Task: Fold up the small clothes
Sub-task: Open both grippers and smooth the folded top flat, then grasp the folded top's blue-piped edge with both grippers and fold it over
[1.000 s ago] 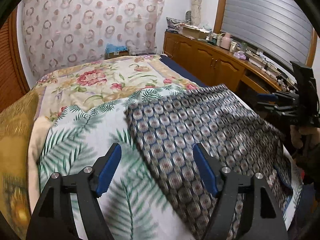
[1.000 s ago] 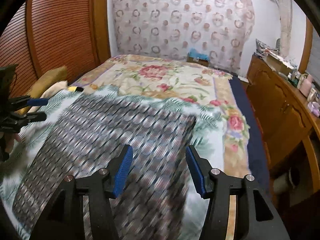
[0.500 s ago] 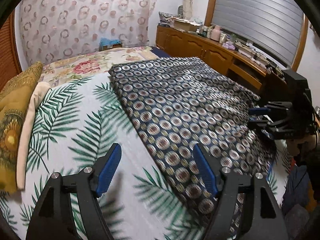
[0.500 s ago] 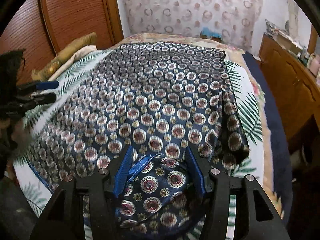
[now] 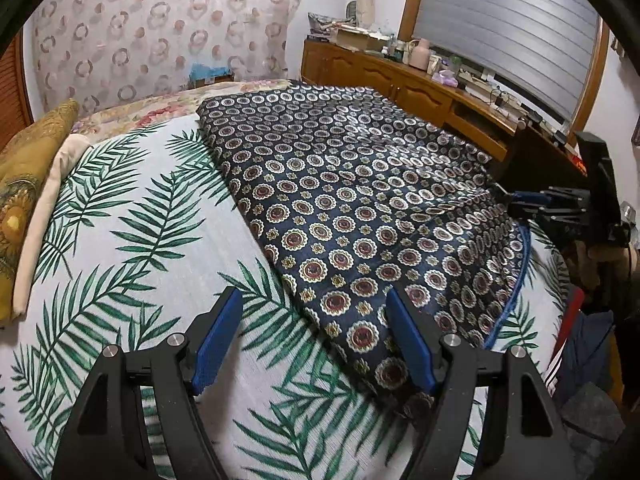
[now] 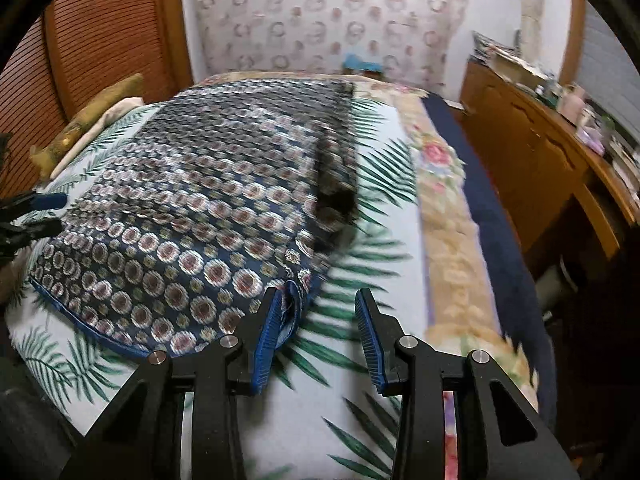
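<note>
I judge the patterned cloth [image 5: 352, 200] light and limp; grasp its hem beside the open left gripper [image 5: 314, 340]. The right gripper [image 6: 318, 336], jaws just closing, stands apart, empty.

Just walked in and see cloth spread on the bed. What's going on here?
A person with a gripper in each hand is working on a dark patterned cloth spread over the palm-leaf sheet on the bed. The left gripper hangs open above the cloth's near corner, gripping nothing. The right gripper is at the opposite near corner; its jaws have just been closing, but the blue-edged corner lies beside one finger, not between them. No fold is visible yet.
</note>
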{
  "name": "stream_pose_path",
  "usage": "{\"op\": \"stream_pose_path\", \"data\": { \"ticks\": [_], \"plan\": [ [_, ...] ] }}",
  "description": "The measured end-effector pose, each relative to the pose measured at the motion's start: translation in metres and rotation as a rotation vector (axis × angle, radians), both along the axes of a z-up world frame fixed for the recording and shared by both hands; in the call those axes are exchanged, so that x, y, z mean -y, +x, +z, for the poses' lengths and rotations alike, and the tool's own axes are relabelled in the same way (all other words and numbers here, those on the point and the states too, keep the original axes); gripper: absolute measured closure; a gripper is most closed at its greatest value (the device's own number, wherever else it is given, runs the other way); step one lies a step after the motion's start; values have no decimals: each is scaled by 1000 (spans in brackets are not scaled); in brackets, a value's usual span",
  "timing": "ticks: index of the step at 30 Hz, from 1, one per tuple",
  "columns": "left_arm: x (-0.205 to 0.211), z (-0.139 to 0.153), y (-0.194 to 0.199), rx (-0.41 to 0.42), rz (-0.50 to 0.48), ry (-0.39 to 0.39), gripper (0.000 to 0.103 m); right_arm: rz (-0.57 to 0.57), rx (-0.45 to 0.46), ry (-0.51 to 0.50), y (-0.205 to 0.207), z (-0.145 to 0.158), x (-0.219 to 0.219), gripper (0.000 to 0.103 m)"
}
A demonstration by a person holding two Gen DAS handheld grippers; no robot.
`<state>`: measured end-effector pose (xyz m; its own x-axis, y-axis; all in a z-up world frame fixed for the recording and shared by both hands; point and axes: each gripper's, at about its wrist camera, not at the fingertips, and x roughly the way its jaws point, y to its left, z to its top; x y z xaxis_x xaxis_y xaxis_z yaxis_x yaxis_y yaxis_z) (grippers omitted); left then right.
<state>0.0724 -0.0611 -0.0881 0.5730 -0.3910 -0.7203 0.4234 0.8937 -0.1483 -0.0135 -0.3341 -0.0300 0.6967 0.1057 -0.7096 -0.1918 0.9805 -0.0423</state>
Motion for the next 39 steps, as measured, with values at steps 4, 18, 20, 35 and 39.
{"op": "stream_pose_path", "data": {
  "ticks": [4, 18, 20, 35, 39],
  "plan": [
    [2, -1, -5, -18, -14, 16, 28, -4, 23, 37, -17, 2, 17, 64],
    [12, -6, -13, -83, -78, 16, 52, 38, 67, 30, -6, 0, -7, 63],
    [13, -6, -14, -82, -82, 20, 54, 43, 66, 32, -6, -2, -9, 63],
    [17, -6, -22, -116, -122, -23, 83, 117, 52, 63, -3, -5, -31, 49],
    [14, 4, -20, -107, -135, -84, 99, 167, 32, 73, -3, -11, -43, 48]
  ]
}}
